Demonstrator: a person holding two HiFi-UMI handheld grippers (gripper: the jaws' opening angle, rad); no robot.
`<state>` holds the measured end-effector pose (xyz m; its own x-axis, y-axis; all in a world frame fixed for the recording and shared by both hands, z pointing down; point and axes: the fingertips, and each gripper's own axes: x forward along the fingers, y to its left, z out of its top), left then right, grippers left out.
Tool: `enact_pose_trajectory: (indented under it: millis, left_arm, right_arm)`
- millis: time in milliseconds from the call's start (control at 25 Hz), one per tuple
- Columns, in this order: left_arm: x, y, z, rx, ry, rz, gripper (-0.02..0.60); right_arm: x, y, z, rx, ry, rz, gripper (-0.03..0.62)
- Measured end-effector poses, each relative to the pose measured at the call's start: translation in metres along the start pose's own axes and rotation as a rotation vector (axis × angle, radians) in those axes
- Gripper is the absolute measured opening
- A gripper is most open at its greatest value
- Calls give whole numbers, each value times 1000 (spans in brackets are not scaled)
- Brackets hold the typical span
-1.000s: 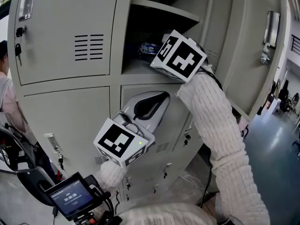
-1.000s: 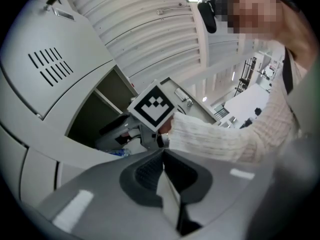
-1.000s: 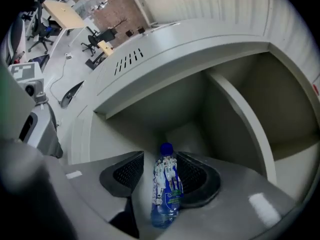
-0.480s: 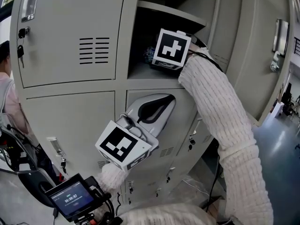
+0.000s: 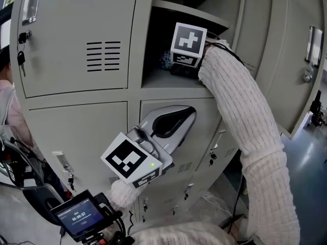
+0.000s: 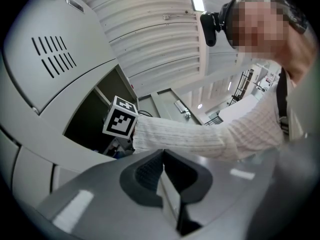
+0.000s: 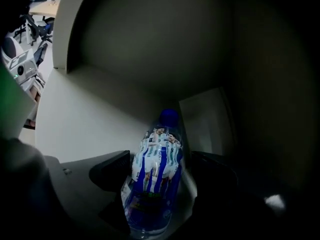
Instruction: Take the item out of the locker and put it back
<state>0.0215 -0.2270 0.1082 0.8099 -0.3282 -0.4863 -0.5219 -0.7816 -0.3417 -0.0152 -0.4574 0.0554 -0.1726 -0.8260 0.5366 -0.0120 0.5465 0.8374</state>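
Observation:
A clear bottle [image 7: 155, 174] with a blue cap and a blue-and-white printed label lies on the floor of the open locker compartment [image 7: 90, 119], cap pointing to the back. My right gripper [image 7: 160, 156] reaches into that compartment with the bottle between its jaws. The jaws are opening and the pads stand off the bottle's sides. In the head view the right gripper [image 5: 178, 68] is inside the compartment [image 5: 156, 79], and a bit of the bottle [image 5: 165, 60] shows beside it. My left gripper [image 5: 185, 115] hangs lower, in front of the locker below, shut and empty [image 6: 162, 156].
A closed locker door [image 5: 76, 40] with vent slits and keys [image 5: 20, 57] is left of the compartment. The compartment's own door [image 5: 291, 50] stands swung open at the right. A person [image 5: 7, 101] stands at the far left. A small screen device [image 5: 79, 217] sits at the bottom left.
My right gripper has gone from the compartment's front edge further inside, its marker cube turning to face me. The left gripper has hardly moved.

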Motion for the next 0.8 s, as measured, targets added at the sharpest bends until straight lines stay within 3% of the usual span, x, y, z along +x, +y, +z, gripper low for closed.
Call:
enact_pose_trajectory:
  millis: [80,200,360,800]
  left_arm:
    - [1,0,-2,-10,5,1,6]
    - [1,1,-6,-34,8,-3,6]
    - [0,1,-7,-41,8,-3,6]
    - [-1,4,-16,-67,29,9,6]
  right_arm:
    - [6,1,-7,15,21,30,391]
    - [14,3,-13,54,11,69,340]
    - [18,-2,-14,80,-12,29,324]
    - [14,5,-11,-24,-19,-12,316]
